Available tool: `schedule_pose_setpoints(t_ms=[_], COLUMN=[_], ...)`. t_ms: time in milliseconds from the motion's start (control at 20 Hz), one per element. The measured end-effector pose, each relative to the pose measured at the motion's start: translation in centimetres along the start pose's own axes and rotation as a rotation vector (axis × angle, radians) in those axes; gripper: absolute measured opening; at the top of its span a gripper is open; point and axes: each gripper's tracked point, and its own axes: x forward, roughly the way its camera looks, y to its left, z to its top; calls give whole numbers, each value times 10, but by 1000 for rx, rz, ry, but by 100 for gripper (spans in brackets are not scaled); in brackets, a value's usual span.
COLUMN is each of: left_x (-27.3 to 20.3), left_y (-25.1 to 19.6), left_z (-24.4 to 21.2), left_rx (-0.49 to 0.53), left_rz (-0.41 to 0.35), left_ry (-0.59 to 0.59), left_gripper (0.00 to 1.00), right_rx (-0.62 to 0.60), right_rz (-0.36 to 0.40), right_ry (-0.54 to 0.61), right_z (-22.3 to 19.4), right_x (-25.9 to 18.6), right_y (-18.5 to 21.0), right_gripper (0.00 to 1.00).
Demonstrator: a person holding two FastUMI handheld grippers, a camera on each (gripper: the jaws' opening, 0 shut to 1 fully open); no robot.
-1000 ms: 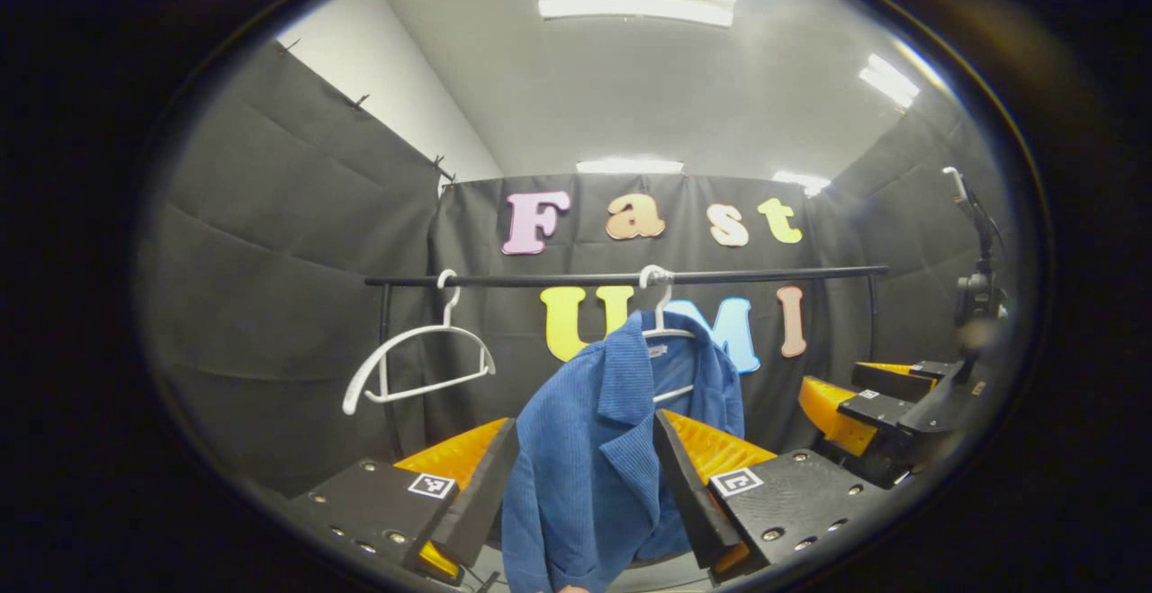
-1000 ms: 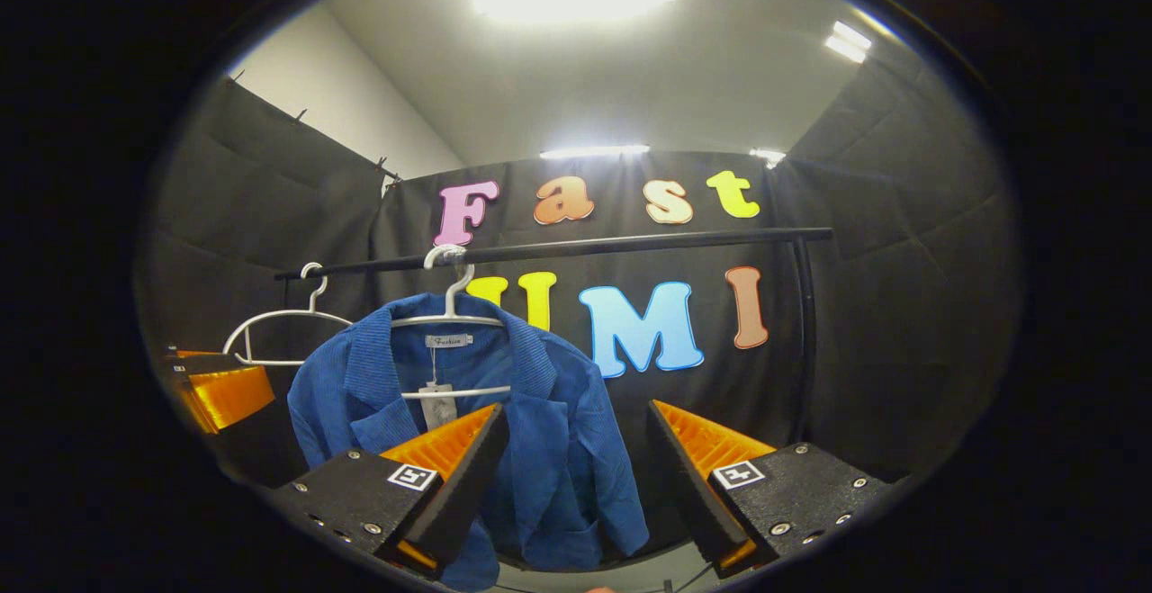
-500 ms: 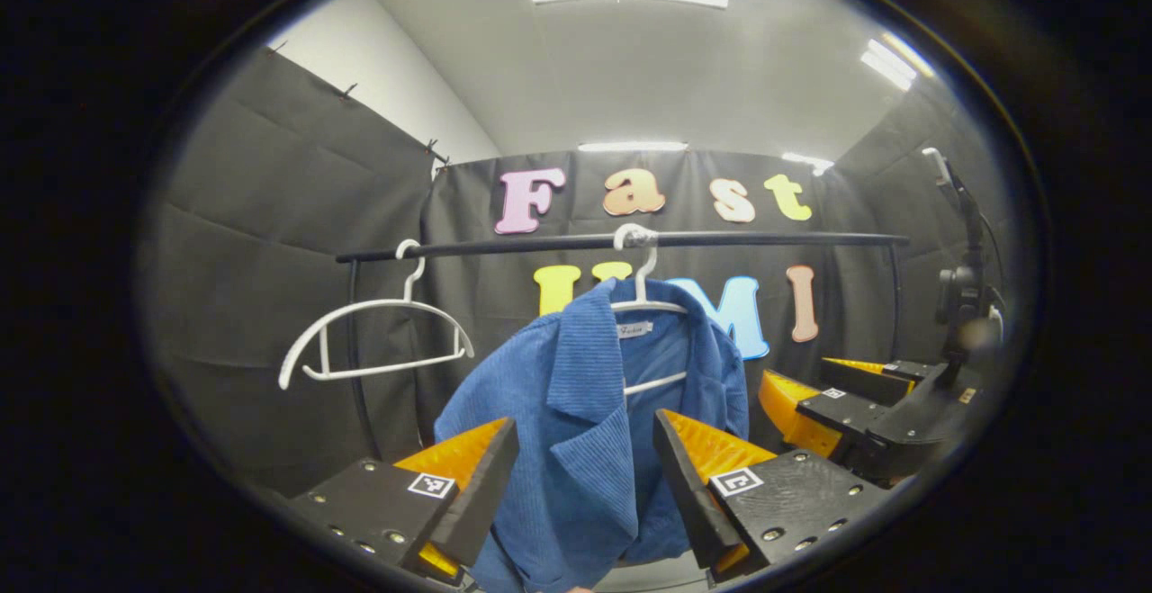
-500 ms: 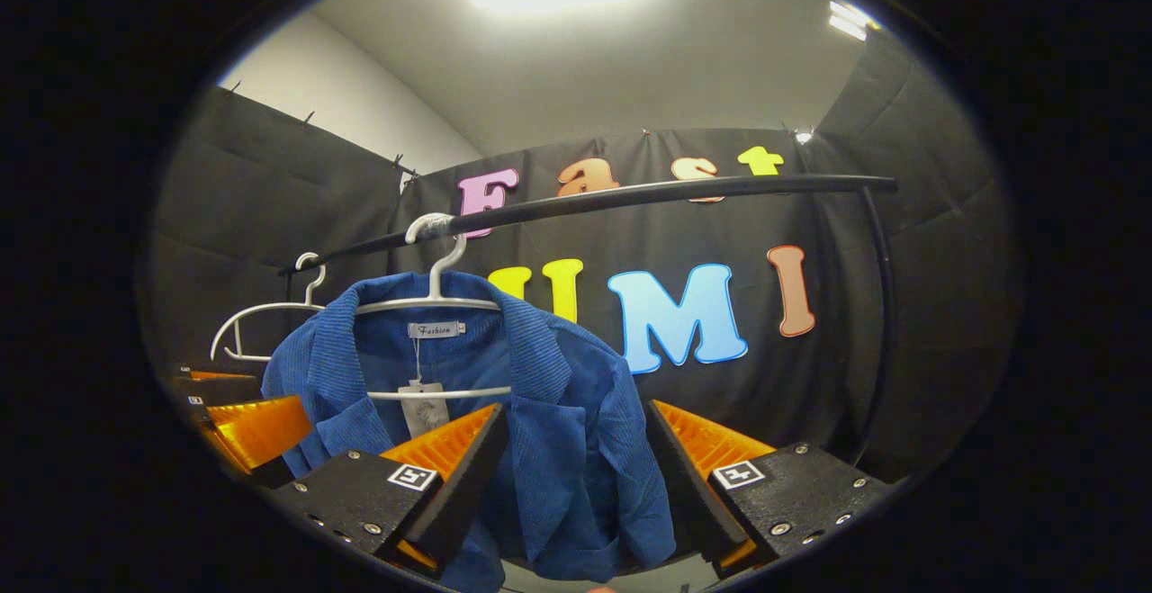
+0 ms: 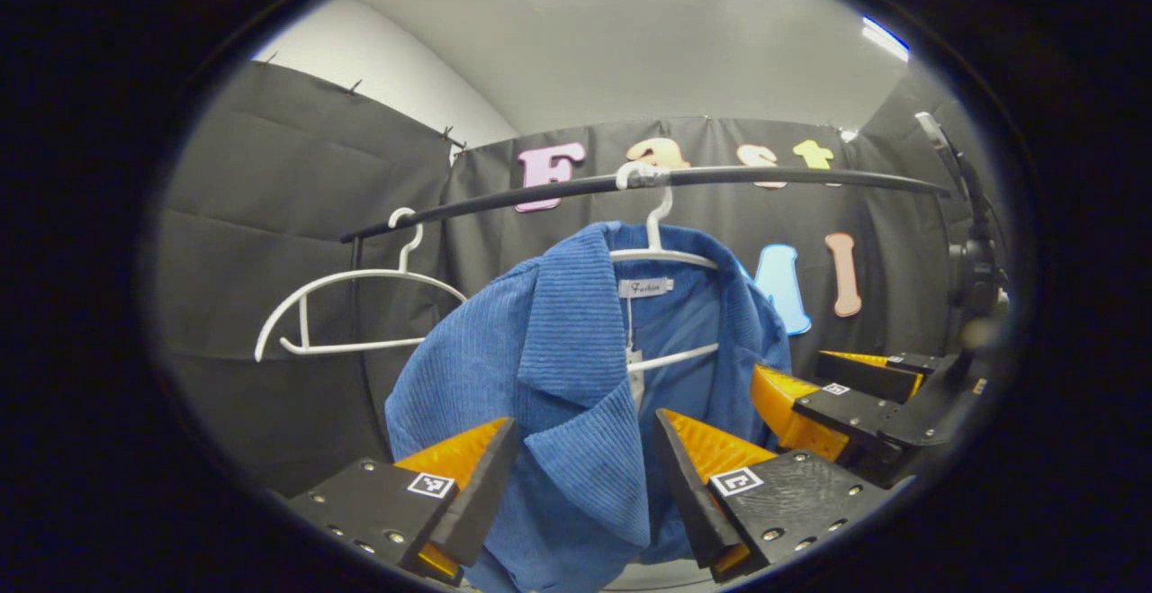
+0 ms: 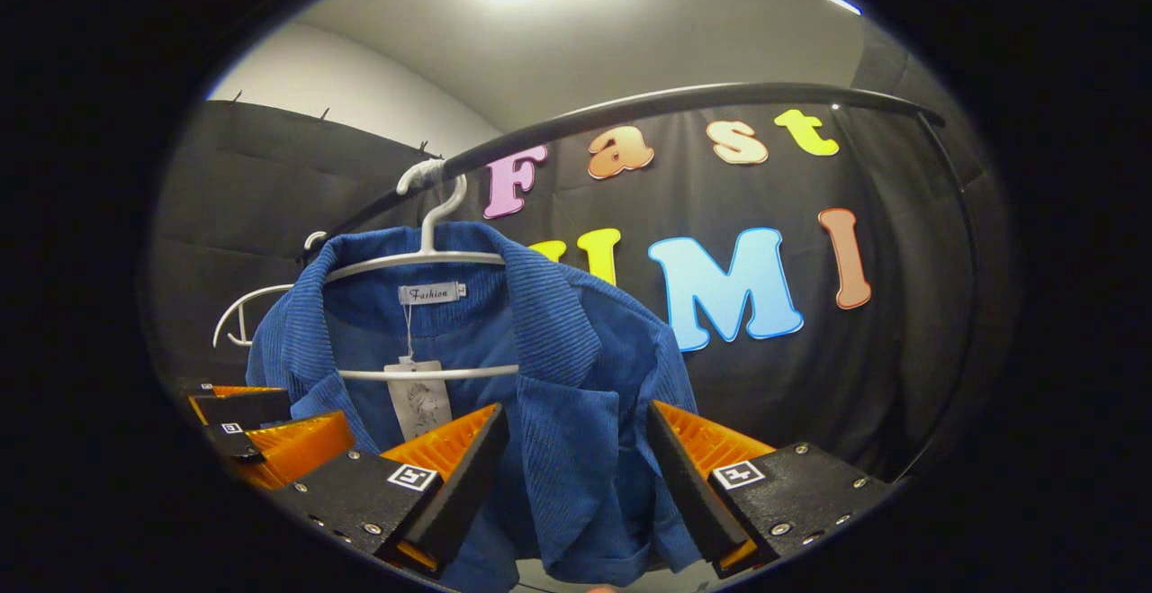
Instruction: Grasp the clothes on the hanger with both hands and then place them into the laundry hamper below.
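Jacket [image 5: 576, 368], blue ribbed fabric, hung on a white hanger [image 5: 661, 251] from the black rail [image 5: 720, 177]. Against the frames of a second ago it sits larger and higher in both views, and the rail has risen toward the top edge: both grippers have come closer to the garment. In the left gripper view the collar and left lapel now reach down between the fingers, where before only the lower front showed there.

Left gripper [image 5: 585, 471]: jaws wide apart, nothing clamped. The lapel hangs in the gap; whether cloth brushes the left finger's inner pad is hard to tell at this angle.

Right gripper [image 6: 576, 458]: jaws equally wide, gripping nothing. The jacket's right front panel hangs between its fingers in the right gripper view. The same gripper appears at the right of the left gripper view [image 5: 837, 395], just beside the jacket's far edge.

Left gripper, seen from the right gripper view [image 6: 270, 440]: low at the left, beside the jacket's other shoulder.

Second hanger [image 5: 342, 305], white, bare, on the same rail to the left of the jacket.

Paper tag [image 6: 418, 399], hanging inside the neck below the sewn label.
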Motion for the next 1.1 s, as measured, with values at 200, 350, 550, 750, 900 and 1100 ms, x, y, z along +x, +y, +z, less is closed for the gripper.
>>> schedule_pose_setpoints(t_ms=[200,350,550,750,900,1100], left_x=[15,23,30,39,40,39], left_y=[4,8,4,3,7,8], left_z=[-13,-17,-23,-36,-40,-47], left_rx=[-22,-26,-6,15,11,-15], left_rz=[51,90,118,138,149,130], left_ry=[15,9,9,36,40,64], left_gripper=[87,92,87,87,87,51], right_rx=[-14,12,-19,-55,-64,-87], right_rz=[35,47,56,42,58,47], right_ry=[26,53,86,96,104,110], right_z=[-17,-31,-44,-54,-57,-53], right_x=[17,30,40,48,47,44], right_y=[0,2,5,4,10,9], right_gripper=[95,95,95,92,83,43])
